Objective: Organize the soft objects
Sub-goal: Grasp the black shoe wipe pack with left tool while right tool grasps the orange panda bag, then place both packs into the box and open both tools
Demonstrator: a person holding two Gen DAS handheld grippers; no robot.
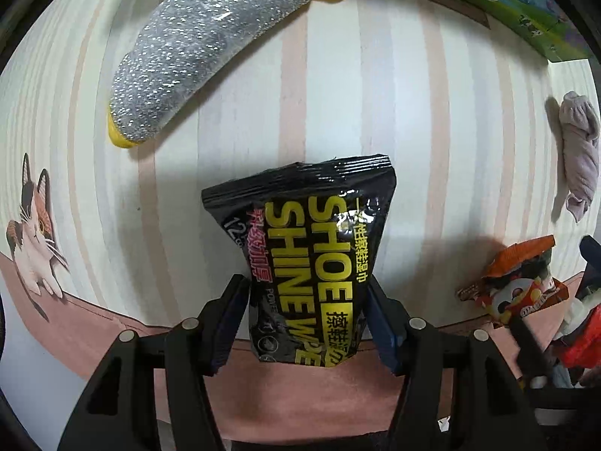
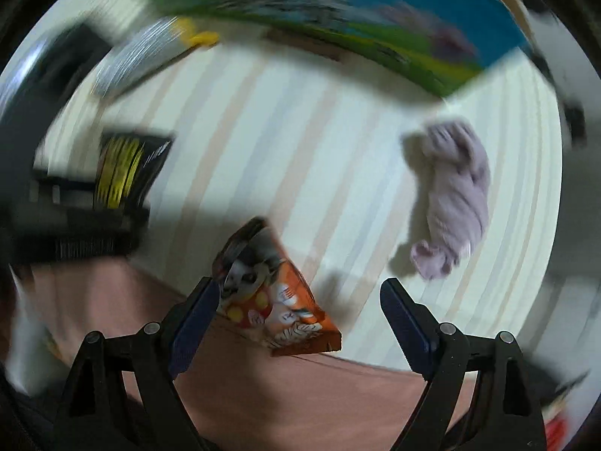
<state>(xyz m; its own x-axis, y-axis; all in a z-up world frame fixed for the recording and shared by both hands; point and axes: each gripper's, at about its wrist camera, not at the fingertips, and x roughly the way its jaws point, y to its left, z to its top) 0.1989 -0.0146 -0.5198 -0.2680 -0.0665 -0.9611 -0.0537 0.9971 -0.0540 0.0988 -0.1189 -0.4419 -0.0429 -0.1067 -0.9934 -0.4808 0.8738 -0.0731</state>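
Clamping a black shoe shine wipes pack (image 1: 308, 263) by its lower sides, the left gripper (image 1: 306, 323) holds it over the striped tablecloth (image 1: 338, 94), likely to carry it. Beyond lies a silver scouring mitt (image 1: 188, 56). The right gripper (image 2: 298, 323) is spread wide, an orange snack packet (image 2: 270, 300) just beside its left finger, ungrasped. A lilac cloth bundle (image 2: 450, 199) lies further off.
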